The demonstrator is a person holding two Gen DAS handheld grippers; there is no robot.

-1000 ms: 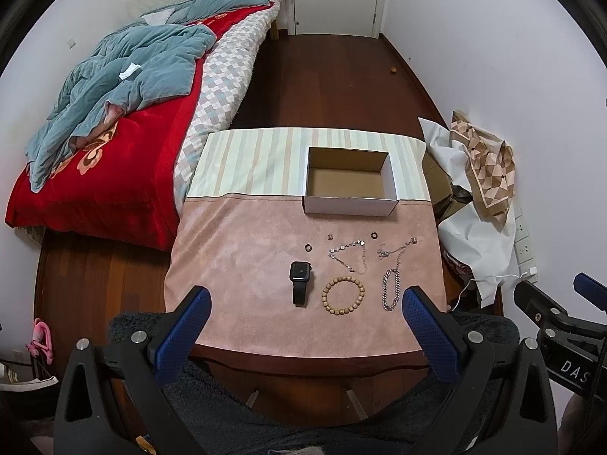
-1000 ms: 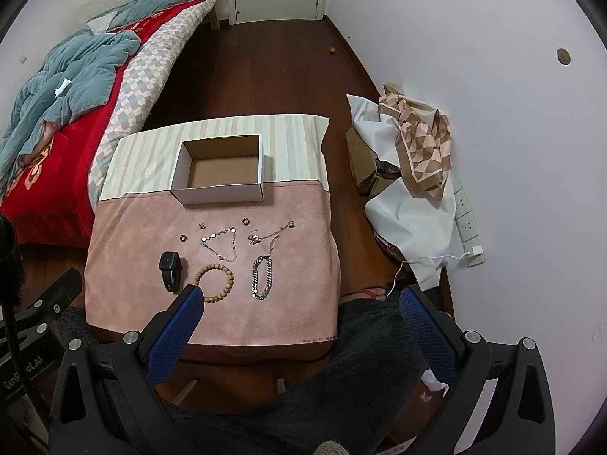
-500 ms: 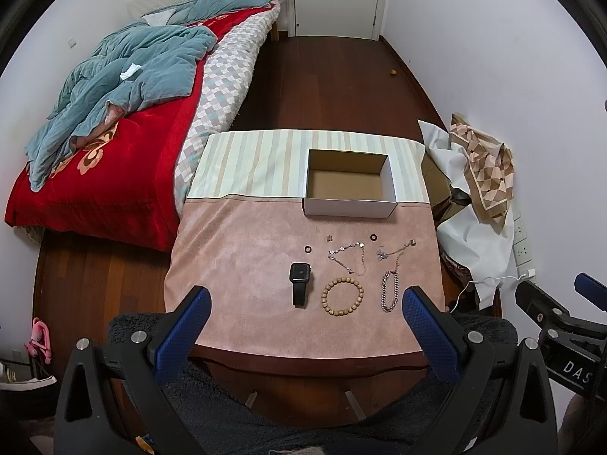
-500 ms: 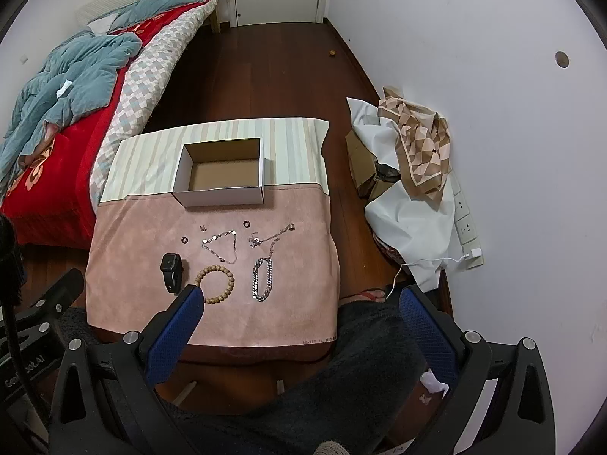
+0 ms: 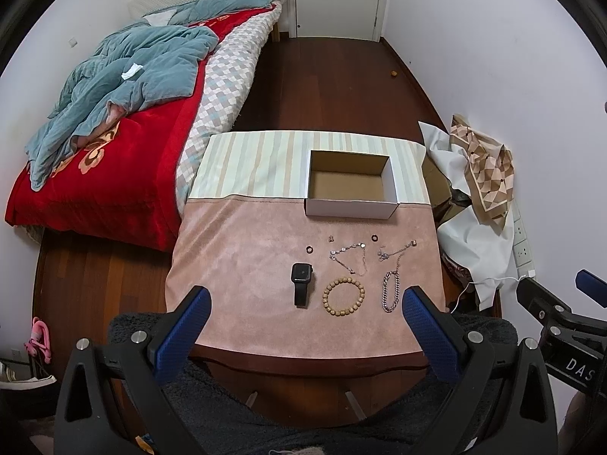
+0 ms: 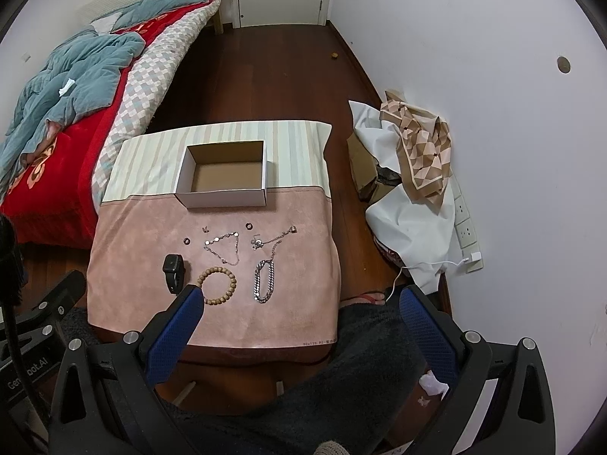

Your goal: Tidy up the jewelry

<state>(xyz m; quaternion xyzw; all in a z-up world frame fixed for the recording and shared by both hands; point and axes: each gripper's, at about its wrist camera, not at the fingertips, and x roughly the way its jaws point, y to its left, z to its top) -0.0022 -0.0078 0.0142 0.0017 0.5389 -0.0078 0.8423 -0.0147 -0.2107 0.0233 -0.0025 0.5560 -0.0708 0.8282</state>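
Note:
An open white cardboard box (image 5: 351, 206) (image 6: 224, 198) sits at the back of the table. In front of it on the pink cloth (image 5: 242, 265) lie a black watch (image 5: 301, 282) (image 6: 173, 268), a wooden bead bracelet (image 5: 343, 297) (image 6: 220, 285), a silver chain bracelet (image 5: 390, 295) (image 6: 264, 281), two thin silver chains (image 5: 351, 258) (image 5: 396, 252), and two small dark rings (image 5: 310, 249) (image 5: 375, 237). My left gripper (image 5: 303, 313) and right gripper (image 6: 299, 313) are both open and empty, held high above the table's near edge.
A bed (image 5: 114, 144) with a red blanket and a blue quilt stands left of the table. Bags and a patterned cloth (image 6: 417, 151) are piled against the right wall. Wooden floor (image 5: 330, 83) lies beyond the table.
Both grippers have drifted slightly; the view has shifted a little. The jewelry and the box have not moved.

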